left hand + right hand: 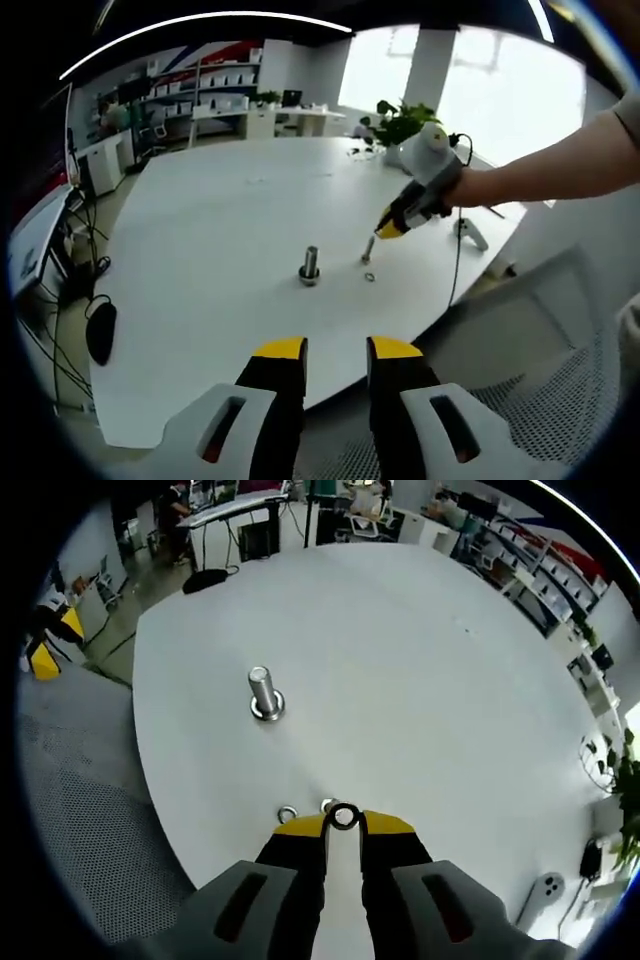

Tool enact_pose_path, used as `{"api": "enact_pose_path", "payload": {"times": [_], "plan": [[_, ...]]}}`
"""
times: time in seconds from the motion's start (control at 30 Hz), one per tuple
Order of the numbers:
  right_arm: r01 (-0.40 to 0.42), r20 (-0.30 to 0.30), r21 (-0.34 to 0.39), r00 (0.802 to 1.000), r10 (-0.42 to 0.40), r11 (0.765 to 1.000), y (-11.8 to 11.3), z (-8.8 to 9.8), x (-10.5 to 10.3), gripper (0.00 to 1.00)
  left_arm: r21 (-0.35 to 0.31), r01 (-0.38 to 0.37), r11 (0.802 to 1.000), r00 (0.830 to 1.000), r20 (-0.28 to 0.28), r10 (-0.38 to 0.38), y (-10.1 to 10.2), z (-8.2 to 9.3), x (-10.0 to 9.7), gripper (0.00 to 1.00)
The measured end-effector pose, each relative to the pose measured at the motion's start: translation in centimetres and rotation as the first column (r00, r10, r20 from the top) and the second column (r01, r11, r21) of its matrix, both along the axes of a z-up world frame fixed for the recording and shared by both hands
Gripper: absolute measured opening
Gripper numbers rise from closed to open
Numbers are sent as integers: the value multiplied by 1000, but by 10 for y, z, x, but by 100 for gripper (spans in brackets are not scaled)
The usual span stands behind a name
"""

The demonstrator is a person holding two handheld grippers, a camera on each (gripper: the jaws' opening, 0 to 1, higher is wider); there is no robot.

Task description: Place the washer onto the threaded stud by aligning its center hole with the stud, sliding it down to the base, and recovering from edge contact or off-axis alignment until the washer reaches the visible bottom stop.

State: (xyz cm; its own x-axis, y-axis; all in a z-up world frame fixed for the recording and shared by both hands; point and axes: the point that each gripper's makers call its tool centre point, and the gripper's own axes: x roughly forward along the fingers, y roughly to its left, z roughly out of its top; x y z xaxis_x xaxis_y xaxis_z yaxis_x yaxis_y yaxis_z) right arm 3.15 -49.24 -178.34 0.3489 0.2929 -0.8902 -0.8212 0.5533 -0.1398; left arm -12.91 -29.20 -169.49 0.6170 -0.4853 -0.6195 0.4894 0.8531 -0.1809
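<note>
A short threaded steel stud (310,264) (264,693) stands upright on its round base on the white table (220,220) (420,660). My right gripper (344,820) is shut on a small metal washer (344,816), pinched at the yellow tips and held above the table edge, short of the stud. In the left gripper view a person's hand holds that right gripper (384,228) to the right of the stud. Two loose washers (288,814) (327,806) lie on the table just below the tips; one washer (369,277) is visible there. My left gripper (336,350) hangs open off the table's near edge.
A mesh office chair (560,380) (80,810) stands beside the table. A potted plant (398,122) and a white device (468,232) (548,888) sit near the table's far side. Shelves, desks and cables line the room beyond.
</note>
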Motion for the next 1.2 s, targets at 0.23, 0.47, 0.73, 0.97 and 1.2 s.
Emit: {"api": "enact_pose_path", "payload": {"times": [0.23, 0.47, 0.73, 0.97, 1.2], "plan": [[-23, 4, -3, 1000, 23, 1000, 7, -1, 4, 13, 1, 1, 1000, 1000, 0, -1, 0, 0, 0, 21], [-39, -24, -41, 999, 38, 998, 6, -12, 3, 13, 2, -2, 1000, 1000, -1, 2, 1, 0, 0, 21], [-53, -44, -56, 998, 51, 997, 7, -20, 6, 14, 5, -2, 1000, 1000, -3, 2, 1, 0, 0, 21], [-50, -66, -74, 997, 45, 996, 5, -32, 9, 14, 10, 3, 1000, 1000, -13, -2, 1, -2, -1, 21], [-37, -93, -77, 995, 30, 996, 5, -48, 7, 14, 11, 7, 1000, 1000, -20, -7, 0, -3, -2, 21]]}}
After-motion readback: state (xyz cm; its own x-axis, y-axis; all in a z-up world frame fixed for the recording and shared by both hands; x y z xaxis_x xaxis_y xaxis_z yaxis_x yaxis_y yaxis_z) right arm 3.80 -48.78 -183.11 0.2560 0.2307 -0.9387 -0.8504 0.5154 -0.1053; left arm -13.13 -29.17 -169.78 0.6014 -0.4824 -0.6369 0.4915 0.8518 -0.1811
